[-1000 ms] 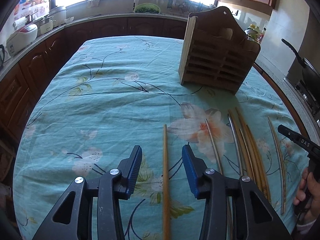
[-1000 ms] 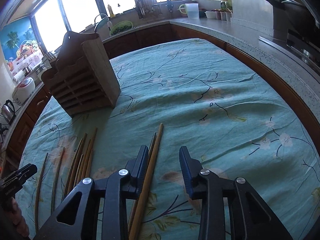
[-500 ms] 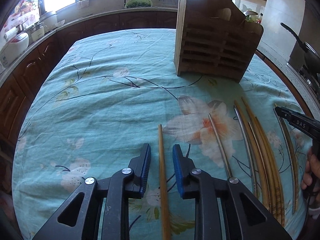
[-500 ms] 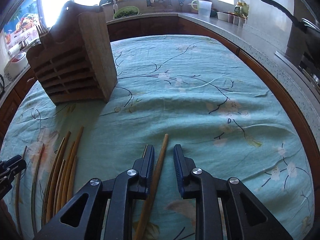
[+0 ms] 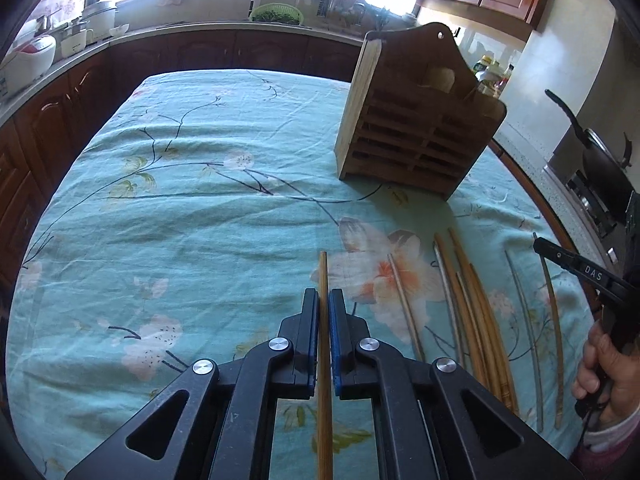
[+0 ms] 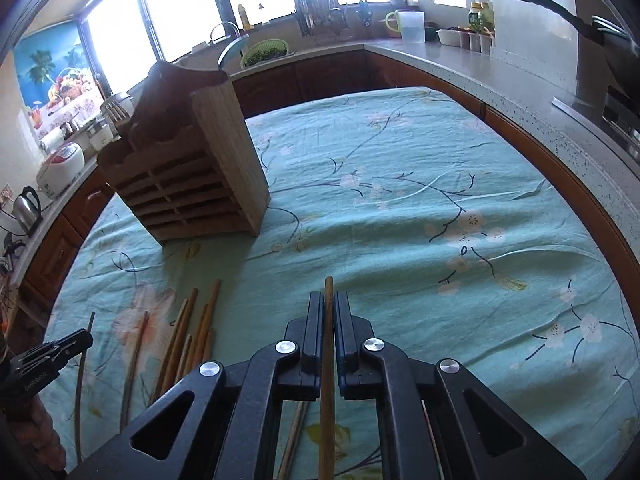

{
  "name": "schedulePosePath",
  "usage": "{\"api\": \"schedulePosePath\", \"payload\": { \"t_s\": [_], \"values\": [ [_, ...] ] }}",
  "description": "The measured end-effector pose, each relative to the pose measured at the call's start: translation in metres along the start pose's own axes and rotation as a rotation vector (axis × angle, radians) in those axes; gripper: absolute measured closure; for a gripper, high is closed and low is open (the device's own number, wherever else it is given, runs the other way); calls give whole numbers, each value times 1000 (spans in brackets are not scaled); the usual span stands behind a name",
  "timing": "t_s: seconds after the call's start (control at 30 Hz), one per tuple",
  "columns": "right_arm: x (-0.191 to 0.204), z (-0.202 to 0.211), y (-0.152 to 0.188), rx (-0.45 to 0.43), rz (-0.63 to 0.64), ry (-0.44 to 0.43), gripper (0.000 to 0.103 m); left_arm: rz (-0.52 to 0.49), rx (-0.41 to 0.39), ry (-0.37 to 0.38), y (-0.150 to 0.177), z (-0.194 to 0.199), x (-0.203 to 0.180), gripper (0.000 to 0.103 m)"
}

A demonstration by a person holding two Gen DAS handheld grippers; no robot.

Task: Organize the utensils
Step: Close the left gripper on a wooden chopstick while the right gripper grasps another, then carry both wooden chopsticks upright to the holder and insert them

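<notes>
- With both tools clamped, I judge the pick-up step to be in hand; my left gripper (image 5: 324, 300) has its blue pads pressed against a single wooden chopstick (image 5: 323, 280), which runs straight between the jaws with its tip jutting forward over the cloth.
- My right gripper (image 6: 328, 304) is likewise clenched on a second wooden chopstick (image 6: 328, 292); the stick passes down between the fingers and out of view at the bottom edge; whether either stick is clear of the cloth I cannot tell.
- The loose chopsticks (image 5: 472, 300) lie in a bundle on the cloth between the two tools, several touching side by side; a thin pale one (image 5: 404, 304) lies apart on their left, and two more (image 5: 554, 340) lie further right, near the other hand.
- The wooden utensil holder (image 5: 416, 120) stands upright at the far side of the table, well apart from both tools; its slatted front faces me, its open compartments are at the top, and something already stands in it, though I cannot make out what.
- The floral tablecloth (image 5: 200, 220) is rumpled in places; the sticks are thin and smooth, so I would expect them to pivot in the pads if gripped off centre.
- Next move, in my judgement: lift each stick clear, carry it to the holder, tilt it upright and lower it into a top compartment; the risk is a tip catching the holder's rim or the cloth.
</notes>
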State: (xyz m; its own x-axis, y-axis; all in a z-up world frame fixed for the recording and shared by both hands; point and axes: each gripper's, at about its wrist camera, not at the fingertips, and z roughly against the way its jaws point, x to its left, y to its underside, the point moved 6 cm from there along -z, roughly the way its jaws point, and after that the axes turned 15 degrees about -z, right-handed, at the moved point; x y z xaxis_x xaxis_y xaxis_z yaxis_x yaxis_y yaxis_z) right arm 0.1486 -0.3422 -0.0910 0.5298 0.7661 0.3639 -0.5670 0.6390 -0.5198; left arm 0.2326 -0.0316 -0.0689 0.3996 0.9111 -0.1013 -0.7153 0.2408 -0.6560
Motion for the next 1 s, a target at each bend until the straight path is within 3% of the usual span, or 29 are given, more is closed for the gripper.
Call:
{"api": "schedulePosePath", "payload": {
  "t_s": [0.17, 0.5, 1.0],
  "values": [
    [10, 36, -10, -57, -16, -68, 98, 16, -90, 45, -13, 38, -2, 100],
    [35, 108, -40, -210, -9, -183, 98, 49, -252, 62, -24, 112, 0, 100],
    [66, 137, -66, -301, 23, -269, 98, 28, -367, 56, -46, 154, -2, 100]
  ]
}}
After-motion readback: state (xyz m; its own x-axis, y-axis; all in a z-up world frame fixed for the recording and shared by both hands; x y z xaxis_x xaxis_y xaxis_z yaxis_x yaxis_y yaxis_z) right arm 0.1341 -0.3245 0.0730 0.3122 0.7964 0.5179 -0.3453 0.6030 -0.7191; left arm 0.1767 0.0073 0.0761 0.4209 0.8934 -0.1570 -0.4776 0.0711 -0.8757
